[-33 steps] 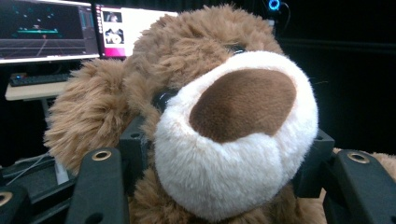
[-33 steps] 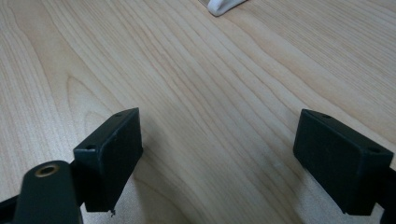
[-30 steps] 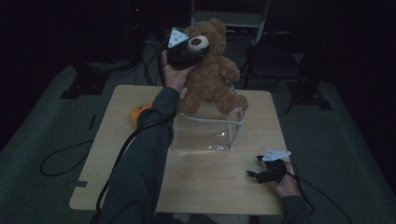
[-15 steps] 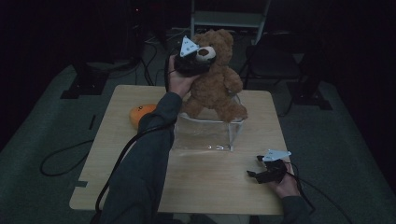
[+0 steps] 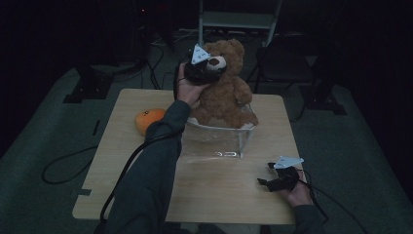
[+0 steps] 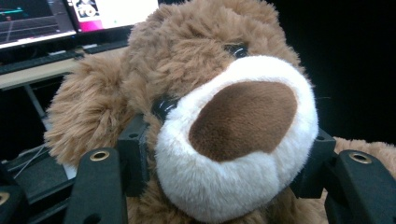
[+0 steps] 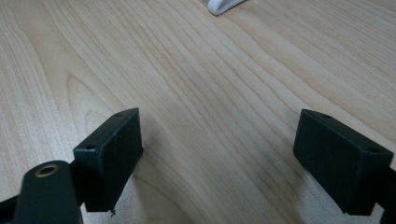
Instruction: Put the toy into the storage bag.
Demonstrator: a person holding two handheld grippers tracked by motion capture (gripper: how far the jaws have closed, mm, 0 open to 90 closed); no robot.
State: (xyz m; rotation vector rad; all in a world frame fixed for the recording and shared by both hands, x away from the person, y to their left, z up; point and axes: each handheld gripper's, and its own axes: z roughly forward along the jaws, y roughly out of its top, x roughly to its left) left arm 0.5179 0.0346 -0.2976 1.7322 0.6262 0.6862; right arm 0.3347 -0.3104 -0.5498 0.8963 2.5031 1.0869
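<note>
Bear coming down into the bin

The left gripper (image 5: 203, 71), jaws clamped on the teddy bear (image 6: 233, 135) by its muzzle, has carried it lower over the clear bin (image 5: 217, 139), likely nearly seated; the right gripper (image 7: 224, 163) rests wide open, empty, on the table (image 7: 196, 74).

teddy bear (image 6: 205, 60): shaggy brown plush, smooth white muzzle
bench (image 7: 224, 84): pale wood, matt grain
fingers (image 7: 112, 154): matt black plastic
bin (image 5: 216, 141): clear glossy plastic
</note>
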